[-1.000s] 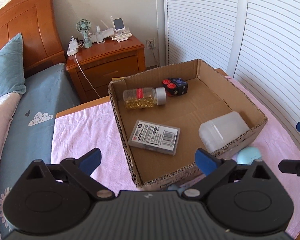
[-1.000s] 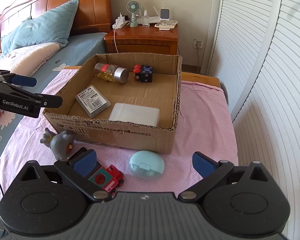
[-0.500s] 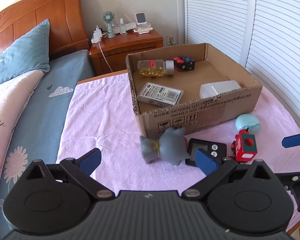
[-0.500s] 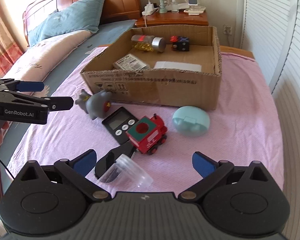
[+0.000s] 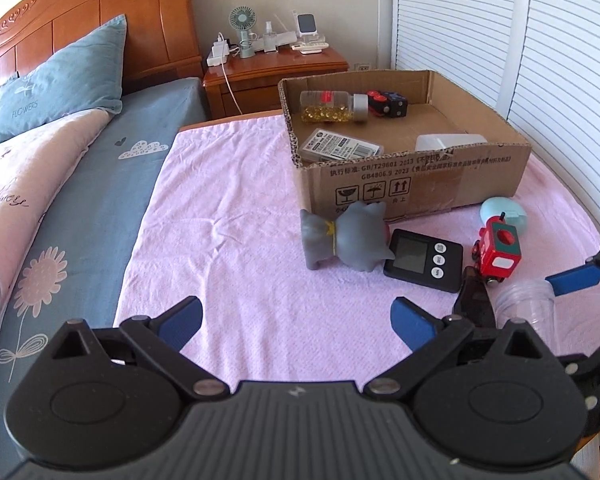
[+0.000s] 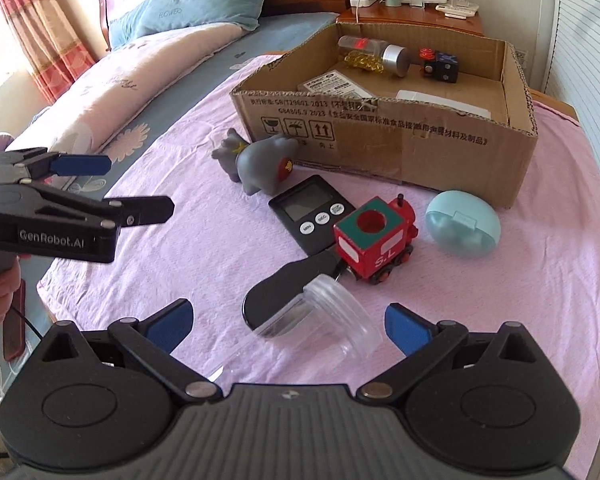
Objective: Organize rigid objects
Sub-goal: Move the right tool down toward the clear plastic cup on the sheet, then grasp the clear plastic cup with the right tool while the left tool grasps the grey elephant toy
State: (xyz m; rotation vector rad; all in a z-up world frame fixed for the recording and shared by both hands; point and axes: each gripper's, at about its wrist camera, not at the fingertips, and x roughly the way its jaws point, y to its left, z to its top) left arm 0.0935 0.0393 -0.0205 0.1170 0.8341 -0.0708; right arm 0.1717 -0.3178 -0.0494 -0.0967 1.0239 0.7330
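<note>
Toys and small things lie on the pink cloth [image 6: 204, 240] in front of the brown cardboard box [image 6: 384, 136], and the nearest one is the clear plastic jar [image 6: 324, 324], low in the middle of the right wrist view. The jar lies on its side, right between the wide-open fingers of the right gripper [image 6: 288, 320], which holds nothing. Its long way runs slanted, with the open mouth toward the right and the bottom toward the lower left, so the fingers would close partly along it, not straight across it. The jar leans over a black oval thing [image 6: 284, 284] that I cannot name. Just behind it sit the red and green toy train [image 6: 376, 236], the black timer with three buttons [image 6: 308, 212], the grey animal toy [image 6: 260, 160] and the pale blue egg-shaped case [image 6: 464, 224]. The left gripper [image 5: 296, 320] is also spread wide and empty, hanging over bare cloth at the left, well apart from the jar. So the right one is much nearer, and I think it should take the jar next and put it in the box.
</note>
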